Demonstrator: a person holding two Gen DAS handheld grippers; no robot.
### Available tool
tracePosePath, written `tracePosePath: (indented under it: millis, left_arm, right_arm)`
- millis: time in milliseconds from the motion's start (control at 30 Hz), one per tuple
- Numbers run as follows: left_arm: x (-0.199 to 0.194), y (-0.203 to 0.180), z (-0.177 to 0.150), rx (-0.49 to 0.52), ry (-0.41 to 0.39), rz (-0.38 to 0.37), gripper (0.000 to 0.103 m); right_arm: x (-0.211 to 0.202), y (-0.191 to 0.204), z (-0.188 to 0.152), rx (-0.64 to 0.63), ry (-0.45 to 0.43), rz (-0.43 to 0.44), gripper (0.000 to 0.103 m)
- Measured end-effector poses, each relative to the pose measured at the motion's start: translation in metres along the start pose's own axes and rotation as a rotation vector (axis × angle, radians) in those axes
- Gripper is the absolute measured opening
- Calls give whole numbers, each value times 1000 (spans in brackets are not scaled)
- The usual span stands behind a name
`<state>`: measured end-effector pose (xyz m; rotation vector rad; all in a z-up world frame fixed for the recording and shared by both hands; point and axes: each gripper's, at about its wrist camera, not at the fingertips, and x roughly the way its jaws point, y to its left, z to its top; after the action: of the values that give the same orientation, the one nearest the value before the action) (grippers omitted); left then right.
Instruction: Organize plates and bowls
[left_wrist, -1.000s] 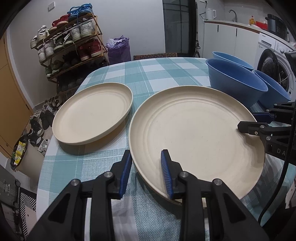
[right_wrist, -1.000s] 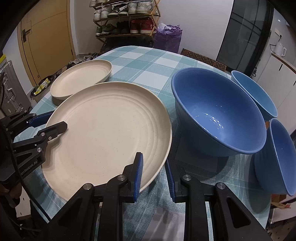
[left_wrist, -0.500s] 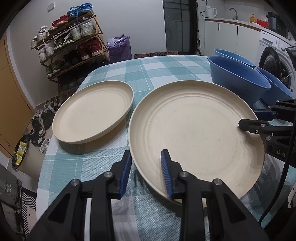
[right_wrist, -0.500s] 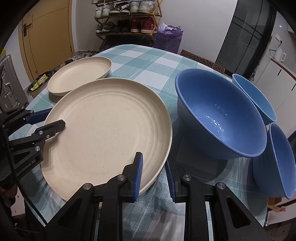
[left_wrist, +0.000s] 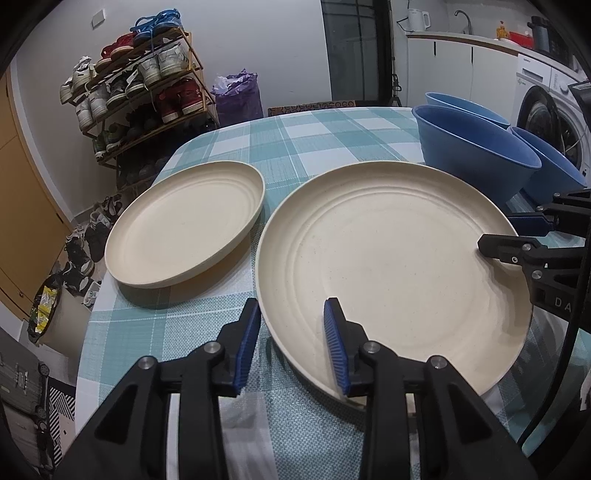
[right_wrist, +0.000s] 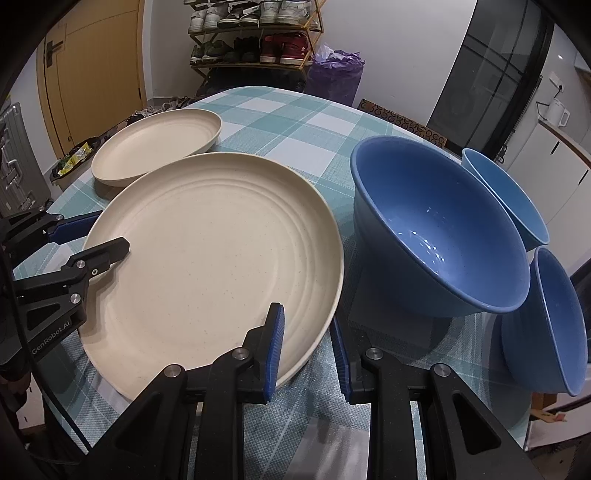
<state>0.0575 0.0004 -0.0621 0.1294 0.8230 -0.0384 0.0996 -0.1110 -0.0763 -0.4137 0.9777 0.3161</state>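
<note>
1. The large round cream plate with ringed grooves (left_wrist: 388, 251) sits over the near middle of the tabletop (left_wrist: 295, 140), which wears a teal-and-white checked cloth. A shadow lies under its near rim.
2. The right claw (right_wrist: 306, 339) is pinching this plate's rim on the side toward the bowls, with one blue pad on the inside face and the other outside the edge.
3. The left claw (left_wrist: 291, 332) straddles the opposite rim, one pad over the plate's face and one just outside it. Its jaws have just been opening a little; I cannot tell whether the pads press on the rim.
4. A smaller cream plate with a raised lip (left_wrist: 184, 229) lies flat near the tabletop's left edge, just beside the large one.
5. A big deep-blue bowl (right_wrist: 436, 229) stands toward the right edge, close to the large plate. Two smaller blue bowls lean against it, one at the far side (right_wrist: 502, 192) and one at the right edge (right_wrist: 557, 321).
6. Beyond the tabletop stand a wire shoe rack (left_wrist: 140, 85), a purple bag (left_wrist: 236, 96) and a white washing machine (left_wrist: 546, 122).
</note>
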Motion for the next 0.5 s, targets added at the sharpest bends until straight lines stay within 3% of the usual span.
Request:
tracePosePath:
  millis: [500]
  left_arm:
    - [-1, 0, -1, 1, 0, -6, 34]
  right_arm:
    - [6, 0, -1, 2, 13, -8, 25]
